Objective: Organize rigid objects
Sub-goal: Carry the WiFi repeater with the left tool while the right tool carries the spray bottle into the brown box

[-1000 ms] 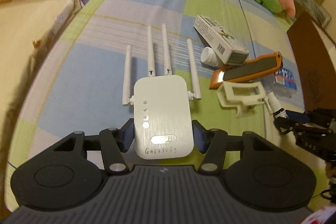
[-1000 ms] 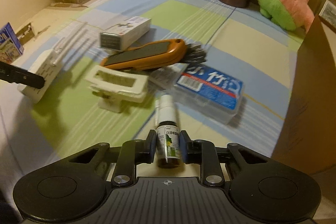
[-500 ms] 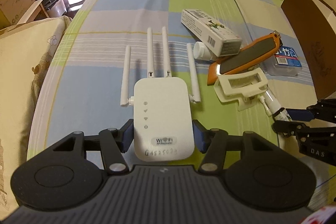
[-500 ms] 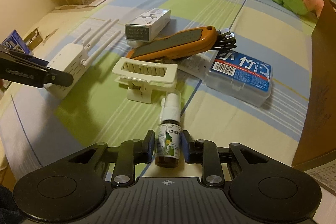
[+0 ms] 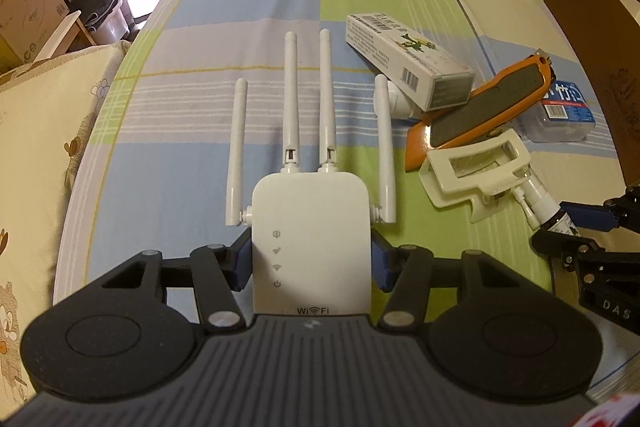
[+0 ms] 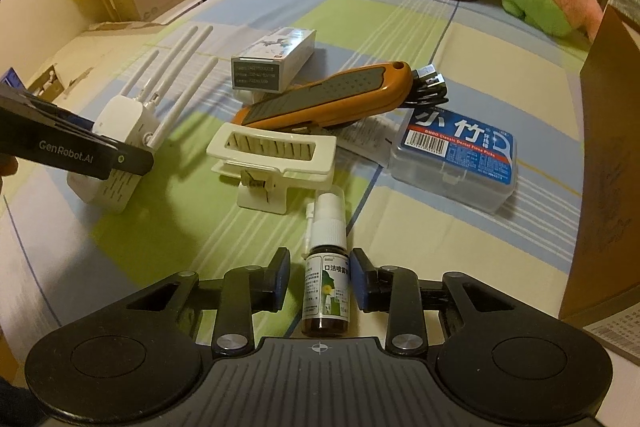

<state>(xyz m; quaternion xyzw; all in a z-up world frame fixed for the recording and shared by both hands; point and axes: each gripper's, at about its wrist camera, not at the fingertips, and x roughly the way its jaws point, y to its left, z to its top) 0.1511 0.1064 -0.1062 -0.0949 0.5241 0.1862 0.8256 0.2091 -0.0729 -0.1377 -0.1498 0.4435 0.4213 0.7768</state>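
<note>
The WiFi repeater (image 5: 310,239), left of the white clip (image 5: 476,171) on the desk (image 5: 200,155), is clamped by the left tongs (image 5: 310,263). The spray bottle (image 6: 326,291) beside that clip is being released as the right tongs (image 6: 320,277) widen. A clean retreat is needed next.

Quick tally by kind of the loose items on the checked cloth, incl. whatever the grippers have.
WiFi extender: 1
Cardboard box: 1
Orange utility knife: 1
Cream clip holder: 1
Floss pick case: 1
Spray bottle: 1
White bottle behind the box: 1
Total: 7
</note>
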